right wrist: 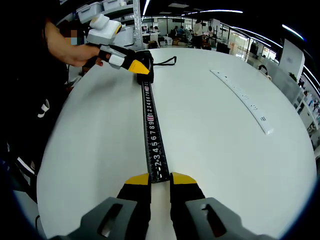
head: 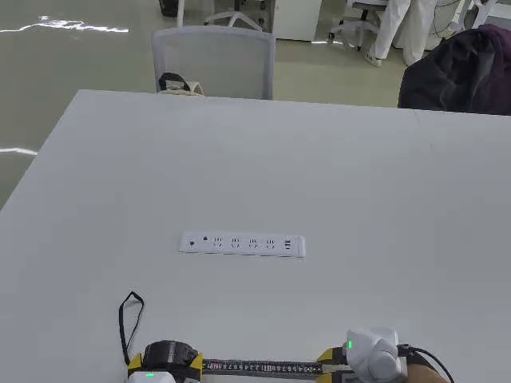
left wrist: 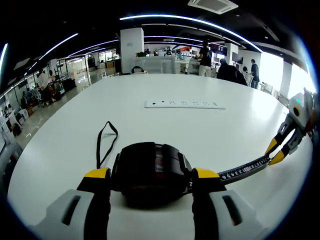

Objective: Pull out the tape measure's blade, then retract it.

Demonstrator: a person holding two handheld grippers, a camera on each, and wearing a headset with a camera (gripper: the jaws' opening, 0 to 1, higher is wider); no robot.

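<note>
A black tape measure [left wrist: 150, 172] lies on the white table, and my left gripper [left wrist: 150, 187] is shut on its body, one yellow-tipped jaw on each side. A black wrist strap [left wrist: 104, 142] trails from the case. The dark blade [right wrist: 152, 135] with white numbers runs out flat across the table to my right gripper [right wrist: 159, 178], which is shut on the blade's end. In the head view the tape measure [head: 169, 357] sits at the bottom edge, the blade [head: 259, 368] stretching right to the right gripper [head: 329, 361]. The left gripper [head: 164, 369] is partly cut off there.
A white power strip [head: 242, 244] lies mid-table beyond the tape measure. The table's far edge [head: 239, 97] has a grey chair [head: 214, 62] behind it and a dark jacket [head: 463, 72] on another chair at the far right. A person's hand [right wrist: 77, 52] holds the left gripper.
</note>
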